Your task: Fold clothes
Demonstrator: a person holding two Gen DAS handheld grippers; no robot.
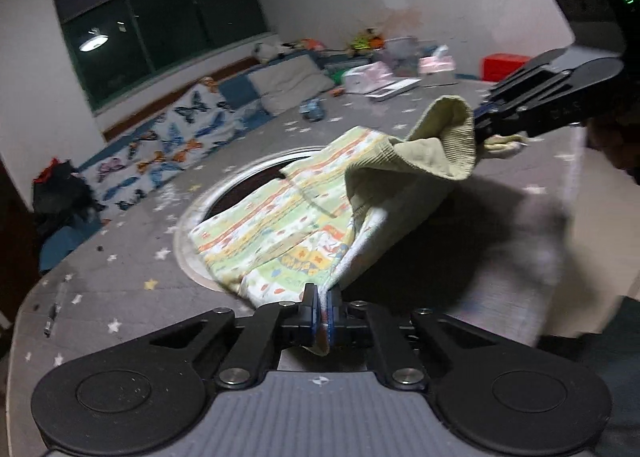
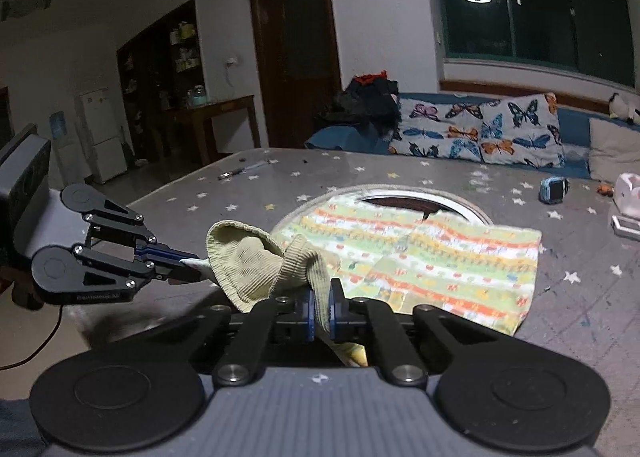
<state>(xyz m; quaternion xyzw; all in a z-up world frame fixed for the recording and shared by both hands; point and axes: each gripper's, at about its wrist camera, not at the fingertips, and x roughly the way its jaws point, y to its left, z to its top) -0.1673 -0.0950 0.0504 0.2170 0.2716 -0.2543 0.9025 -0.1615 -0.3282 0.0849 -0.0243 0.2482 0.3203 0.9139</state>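
Observation:
A small child's garment with orange, yellow and green printed stripes and a ribbed pale-green waistband hangs between both grippers, its far end resting on the grey star-print table. In the left wrist view my left gripper is shut on the printed cloth's near edge. My right gripper reaches in from the upper right, shut on the waistband. The right wrist view shows my right gripper pinching the ribbed waistband, and my left gripper at the left, shut on a pale edge of the garment.
A round white-rimmed opening in the table lies partly under the garment. A blue toy car and white items sit farther back. A pen lies near the table's left edge. Butterfly-print cushions line the sofa behind.

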